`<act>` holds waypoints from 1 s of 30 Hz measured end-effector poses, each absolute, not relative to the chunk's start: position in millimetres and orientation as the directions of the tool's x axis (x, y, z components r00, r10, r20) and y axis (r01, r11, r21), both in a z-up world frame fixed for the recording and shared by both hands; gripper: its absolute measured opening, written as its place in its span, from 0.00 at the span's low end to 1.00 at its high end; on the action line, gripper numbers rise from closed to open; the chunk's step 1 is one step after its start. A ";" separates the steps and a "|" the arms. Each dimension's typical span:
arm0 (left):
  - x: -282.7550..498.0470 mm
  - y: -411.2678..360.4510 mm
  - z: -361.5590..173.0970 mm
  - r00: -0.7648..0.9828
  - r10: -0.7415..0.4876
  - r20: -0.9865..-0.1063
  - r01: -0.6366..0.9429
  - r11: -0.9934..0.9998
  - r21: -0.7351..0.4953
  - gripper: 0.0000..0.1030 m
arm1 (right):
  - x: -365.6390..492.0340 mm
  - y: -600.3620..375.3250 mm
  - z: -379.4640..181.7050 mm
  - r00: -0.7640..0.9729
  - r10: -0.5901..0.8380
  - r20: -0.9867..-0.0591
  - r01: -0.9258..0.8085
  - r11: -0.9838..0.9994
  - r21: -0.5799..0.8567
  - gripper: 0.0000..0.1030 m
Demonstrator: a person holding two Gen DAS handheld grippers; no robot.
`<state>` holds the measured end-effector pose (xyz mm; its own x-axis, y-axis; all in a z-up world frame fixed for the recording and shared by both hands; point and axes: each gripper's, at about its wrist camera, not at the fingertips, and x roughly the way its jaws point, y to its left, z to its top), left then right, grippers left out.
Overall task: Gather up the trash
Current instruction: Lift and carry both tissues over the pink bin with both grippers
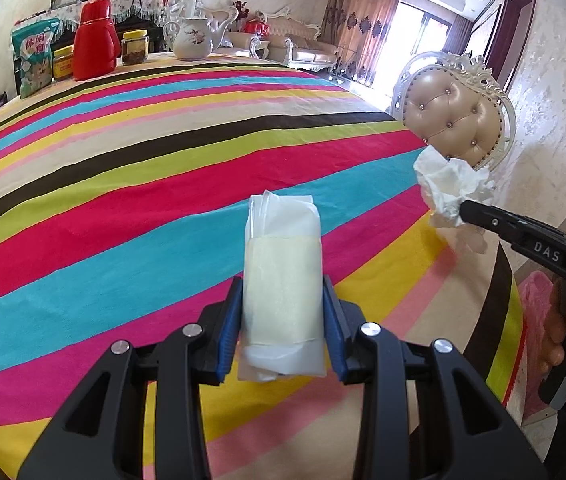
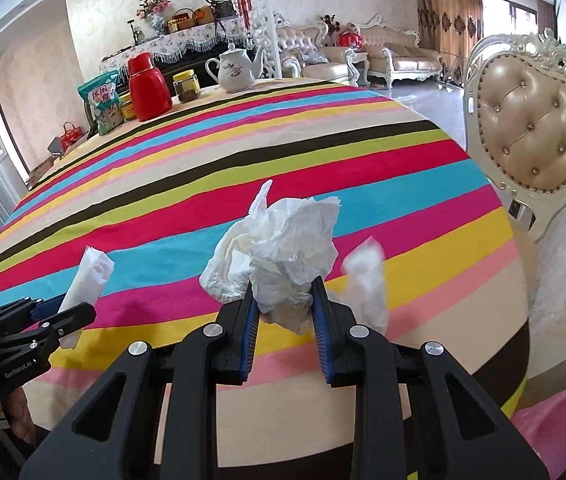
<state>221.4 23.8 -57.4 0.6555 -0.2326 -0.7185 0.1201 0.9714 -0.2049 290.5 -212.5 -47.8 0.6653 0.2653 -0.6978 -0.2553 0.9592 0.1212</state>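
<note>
1. The left gripper [image 1: 283, 312] is clenching a folded tissue packet [image 1: 281, 276] between its blue pads, gripping it by the sides near the lower half, with the upper end sticking out forward over the table.
2. The right gripper [image 2: 285, 308] is pinching a crumpled white tissue wad [image 2: 283, 256] at its lower folds; loose corners are flaring up and to both sides, and one blurred flap is hanging off to the right.
3. Both pieces are looking very light and soft. I am judging that the wad is crushing rather than resisting, so a bite on its thickest bunched part is holding better than one on a loose corner, which could tear or slip out. The packet is looking smoother and possibly slippery, so a grip across its flat sides suits it.
4. Below both grippers, the striped tablecloth [image 2: 323, 152] is lying flat over a round table.
5. A pink bin [image 2: 555, 420] is showing beside the table's near edge, probably where the trash belongs.
6. Farther off, a red thermos [image 2: 147, 88], a white teapot [image 2: 239, 68] and a padded chair [image 2: 535, 128] are standing.
</note>
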 end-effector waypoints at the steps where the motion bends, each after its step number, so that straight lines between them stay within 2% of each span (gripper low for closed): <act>1: 221.6 23.7 -57.3 0.655 -0.233 -0.718 0.121 0.971 -0.205 0.35 | 289.4 -214.0 -47.2 0.665 0.265 -0.698 -0.255 0.959 0.121 0.25; 13: 221.4 19.9 -56.4 0.655 -0.238 -0.718 0.130 0.971 -0.202 0.35 | 271.7 -238.0 -41.7 0.678 0.242 -0.694 -0.218 0.968 0.125 0.25; 22: 221.4 17.4 -58.5 0.653 -0.238 -0.720 0.133 0.971 -0.200 0.35 | 280.1 -259.0 -63.3 0.662 0.170 -0.730 -0.131 0.985 0.111 0.26; 26: 221.0 17.3 -59.9 0.651 -0.237 -0.721 0.134 0.971 -0.198 0.35 | 282.4 -266.5 -71.8 0.652 0.148 -0.744 -0.110 0.989 0.100 0.28; 30: 220.9 17.1 -60.0 0.651 -0.237 -0.721 0.134 0.971 -0.198 0.35 | 282.6 -269.6 -79.3 0.638 0.131 -0.759 -0.105 0.991 0.082 0.39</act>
<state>220.9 17.1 -60.0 0.6507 -0.2374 -0.7213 0.1344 0.9709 -0.1982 282.6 -269.6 -79.3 0.6381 0.1308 -0.7588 -0.1052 0.9910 0.0823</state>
